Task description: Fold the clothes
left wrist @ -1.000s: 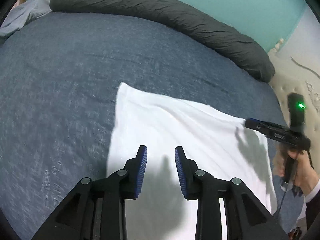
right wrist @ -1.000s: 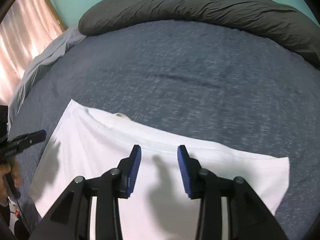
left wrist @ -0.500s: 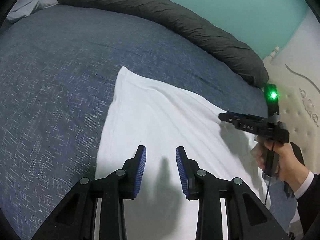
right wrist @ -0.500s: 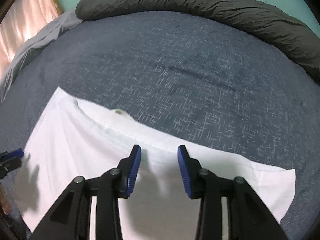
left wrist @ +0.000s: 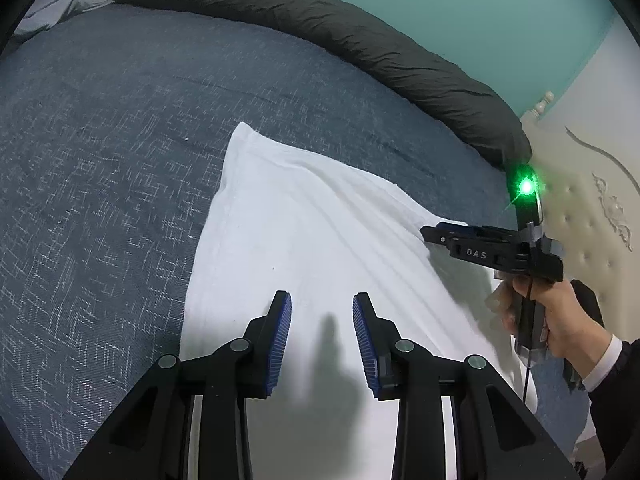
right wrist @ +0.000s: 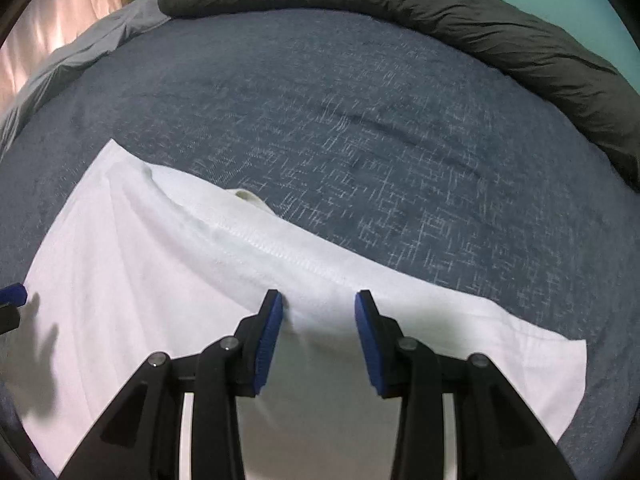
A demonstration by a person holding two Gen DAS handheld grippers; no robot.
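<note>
A white shirt (left wrist: pixel 304 248) lies spread flat on my blue bed cover (left wrist: pixel 100 152), well short of the dark rolled duvet (left wrist: pixel 320 28) at the far edge. My left tool (left wrist: pixel 322 308) hovers over the shirt, jaws apart, nothing between them. My right tool (right wrist: pixel 319 306) hangs over the shirt's stitched hem, jaws apart too.
</note>
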